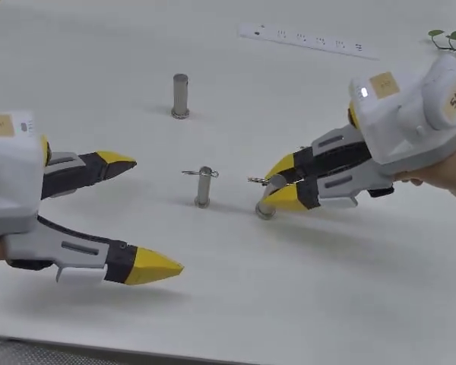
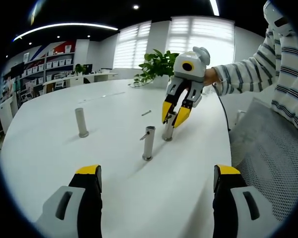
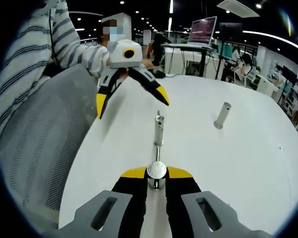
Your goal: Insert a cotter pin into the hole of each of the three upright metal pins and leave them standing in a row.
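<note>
- Nearer than the middle pin [image 1: 204, 188], off to its left: left gripper [image 1: 150, 214], jaws spread wide, holding nothing.
- Through the middle pin's top: a cotter pin [image 1: 194, 172].
- Just right of the middle pin: right gripper [image 1: 270, 188], jaws closed round the right pin [image 1: 265, 211], with a second cotter pin [image 1: 257, 181] poking out.
- Beyond the middle pin, well apart: far pin [image 1: 180, 95], upright.

The left gripper [image 1: 152, 214] and right gripper [image 1: 267, 188] have white housings, grey-and-black jaws, yellow tips and tan labels. The sleeve [image 2: 243, 74] is white with dark stripes.

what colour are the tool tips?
Yellow, with black behind them; clearest on the left tool in the head view.
</note>
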